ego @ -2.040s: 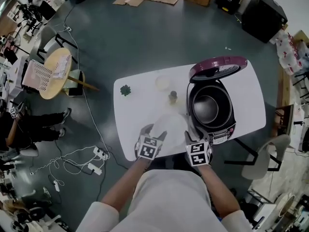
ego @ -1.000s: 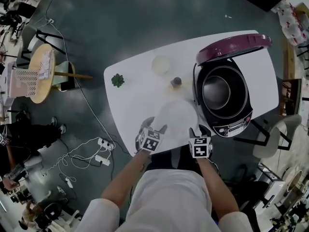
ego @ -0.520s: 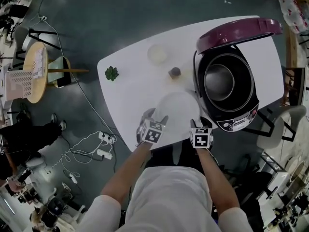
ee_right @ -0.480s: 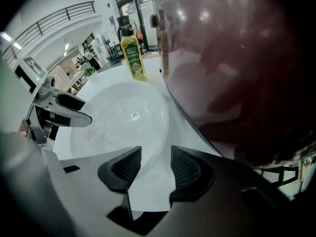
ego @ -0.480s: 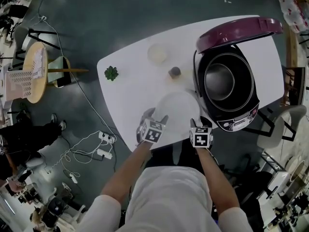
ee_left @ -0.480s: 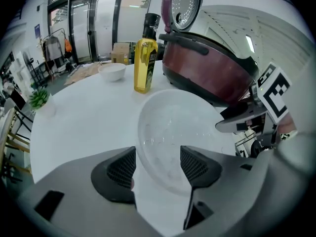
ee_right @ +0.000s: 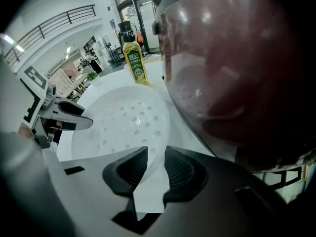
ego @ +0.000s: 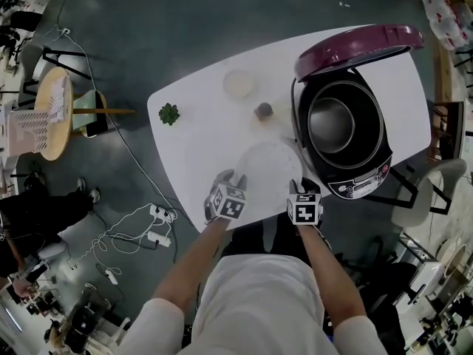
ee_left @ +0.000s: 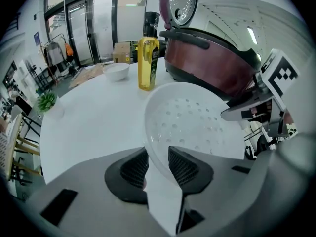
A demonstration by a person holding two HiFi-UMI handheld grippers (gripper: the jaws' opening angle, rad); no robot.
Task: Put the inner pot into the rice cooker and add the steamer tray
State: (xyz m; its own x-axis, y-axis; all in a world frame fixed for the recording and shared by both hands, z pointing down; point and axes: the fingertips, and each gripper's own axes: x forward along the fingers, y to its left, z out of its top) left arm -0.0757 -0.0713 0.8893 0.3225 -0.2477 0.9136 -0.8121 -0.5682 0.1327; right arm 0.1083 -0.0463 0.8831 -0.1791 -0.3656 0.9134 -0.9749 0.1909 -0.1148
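- The steamer tray lies on the tabletop, just beside the rice cooker, in which the inner pot is already seated.
- The tray's rim is taken between the jaws of the left gripper on one side and of the right gripper on the other. Both pairs have just been closing and now stand narrow, and the pads appear to bear on the thin rim.
- An even grip on both sides is called for, so that the tray is raised level and not twisted. The rim is thin and smooth, so a slip is judged possible.
- The cooker's wall must be cleared before the tray is carried over the pot and lowered squarely.
- The open lid stands at the cooker's far side and leaves the mouth free from above.
- The oil bottle stands near the tray's far edge and is best avoided.
- The tabletop's near edge lies close under both grippers, and open room is found to the left.
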